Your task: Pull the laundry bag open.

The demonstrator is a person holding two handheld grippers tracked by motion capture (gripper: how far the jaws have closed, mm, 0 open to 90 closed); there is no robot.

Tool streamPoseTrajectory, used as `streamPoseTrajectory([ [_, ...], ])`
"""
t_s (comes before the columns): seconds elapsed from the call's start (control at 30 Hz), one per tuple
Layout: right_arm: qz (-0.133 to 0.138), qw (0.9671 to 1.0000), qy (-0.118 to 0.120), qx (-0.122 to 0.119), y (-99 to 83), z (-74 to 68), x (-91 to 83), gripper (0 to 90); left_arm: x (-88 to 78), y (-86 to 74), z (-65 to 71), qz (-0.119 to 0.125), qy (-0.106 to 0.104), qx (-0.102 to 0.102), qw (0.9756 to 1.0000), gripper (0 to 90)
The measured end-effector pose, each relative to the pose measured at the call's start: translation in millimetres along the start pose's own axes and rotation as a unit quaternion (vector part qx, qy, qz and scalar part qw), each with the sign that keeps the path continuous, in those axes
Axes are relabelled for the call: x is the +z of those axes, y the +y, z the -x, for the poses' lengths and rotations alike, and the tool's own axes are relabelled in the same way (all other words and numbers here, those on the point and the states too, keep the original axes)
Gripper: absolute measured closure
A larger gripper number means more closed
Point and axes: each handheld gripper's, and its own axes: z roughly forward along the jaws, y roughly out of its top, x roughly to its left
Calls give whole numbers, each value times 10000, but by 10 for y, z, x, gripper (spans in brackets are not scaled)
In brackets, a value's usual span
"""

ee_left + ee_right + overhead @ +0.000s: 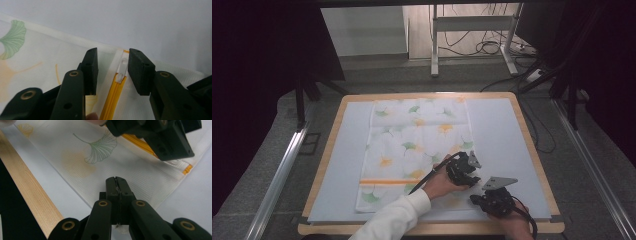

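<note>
Two grippers at the zip end of a floral cloth bag

From the high view we see the bag [417, 150] flat on the table [502, 130], with the left gripper [468, 167] over its right edge and the right gripper [484, 196] just beside, near the table's front. In the left gripper view our jaws stand spread either side of the white zip pull [122, 68] on the orange zip [112, 97]. In the right gripper view our jaws are pressed together over the bag's near edge; whether they pinch cloth we cannot tell
</note>
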Motion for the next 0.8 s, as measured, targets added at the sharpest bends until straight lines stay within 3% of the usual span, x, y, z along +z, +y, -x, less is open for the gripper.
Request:
streamPoseTrajectory([
  [0.53, 6, 10000, -8, 1, -5, -3, -2, 890, 52, 12, 39, -69, -66, 76, 9999, 820],
  [0.8, 5, 10000, -6, -2, -4, -3, -1, 890, 50, 15, 36, -103, -67, 60, 9999, 840],
])
